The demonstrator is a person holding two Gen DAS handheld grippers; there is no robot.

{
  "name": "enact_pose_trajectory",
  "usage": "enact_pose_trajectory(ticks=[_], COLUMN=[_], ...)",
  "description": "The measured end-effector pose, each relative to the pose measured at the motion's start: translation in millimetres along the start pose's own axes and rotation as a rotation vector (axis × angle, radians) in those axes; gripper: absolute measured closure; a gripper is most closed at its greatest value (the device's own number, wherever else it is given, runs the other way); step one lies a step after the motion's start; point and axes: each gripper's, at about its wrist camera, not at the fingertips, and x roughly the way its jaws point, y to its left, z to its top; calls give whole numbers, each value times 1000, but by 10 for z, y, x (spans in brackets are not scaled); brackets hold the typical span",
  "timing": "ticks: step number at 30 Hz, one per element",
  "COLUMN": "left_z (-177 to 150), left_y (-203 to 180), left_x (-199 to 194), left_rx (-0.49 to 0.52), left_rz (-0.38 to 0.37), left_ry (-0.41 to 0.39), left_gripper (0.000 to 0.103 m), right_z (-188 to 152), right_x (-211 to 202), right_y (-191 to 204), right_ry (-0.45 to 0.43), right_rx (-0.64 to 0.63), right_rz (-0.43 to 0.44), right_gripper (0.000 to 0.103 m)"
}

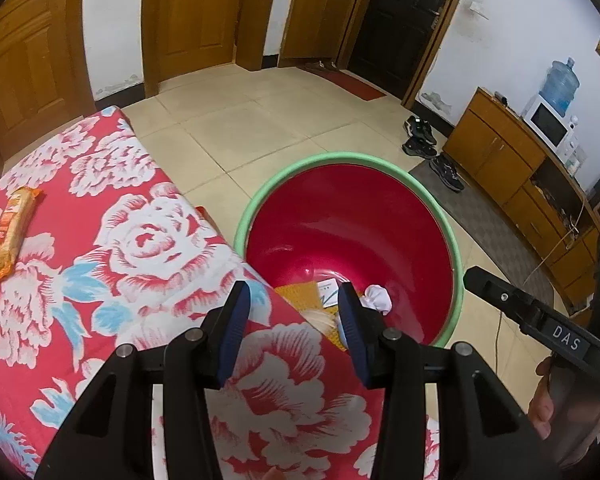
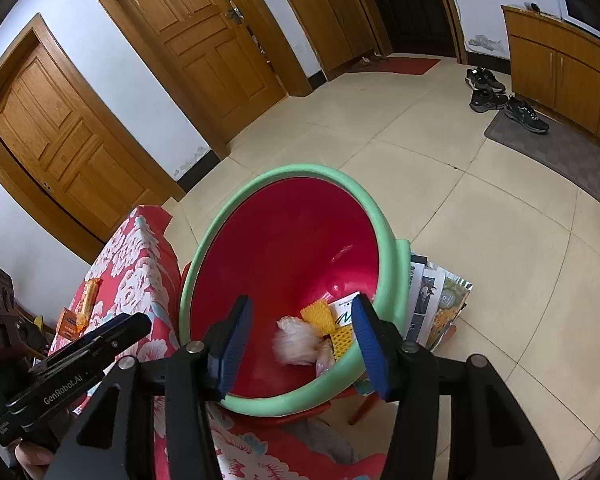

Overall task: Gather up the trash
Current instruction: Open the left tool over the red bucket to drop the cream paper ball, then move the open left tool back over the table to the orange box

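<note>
A red bin with a green rim (image 1: 340,158) stands beside the table with the red flowered cloth (image 1: 140,240). In the bin lie a yellow foam net (image 1: 304,294), a white card (image 1: 327,290) and a crumpled white tissue (image 1: 376,298). My left gripper (image 1: 294,292) is open and empty over the table's edge by the bin. My right gripper (image 2: 303,304) is open above the bin (image 2: 284,240). Below its jaws a blurred white wad (image 2: 296,344) sits inside the bin, touching neither pad. An orange snack wrapper (image 1: 10,234) lies on the cloth at the far left.
A small orange box (image 2: 68,322) lies near the wrapper (image 2: 88,300). Magazines (image 2: 436,300) lean on the floor beside the bin. Shoes (image 2: 496,96) and a grey mat (image 2: 560,148) lie by a wooden cabinet (image 1: 512,164). Tiled floor stretches beyond the bin.
</note>
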Motion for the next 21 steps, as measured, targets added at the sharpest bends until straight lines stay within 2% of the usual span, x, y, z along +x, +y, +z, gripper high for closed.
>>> enact_pose_trajectory(ticks=[10, 15, 21], left_z=[10, 17, 26], left_y=[284, 521, 842], left_x=[-182, -297, -440], left_rx=[-50, -96, -138], left_rz=[57, 97, 151], left_ry=[-32, -53, -81], left_gripper=[57, 57, 57], right_z=[-40, -55, -63], right_x=[33, 54, 66], right_y=[87, 136, 185], right_ry=[16, 27, 36], right_rx=[-17, -21, -26], right_rz=[17, 25, 22], right_gripper=[40, 34, 32])
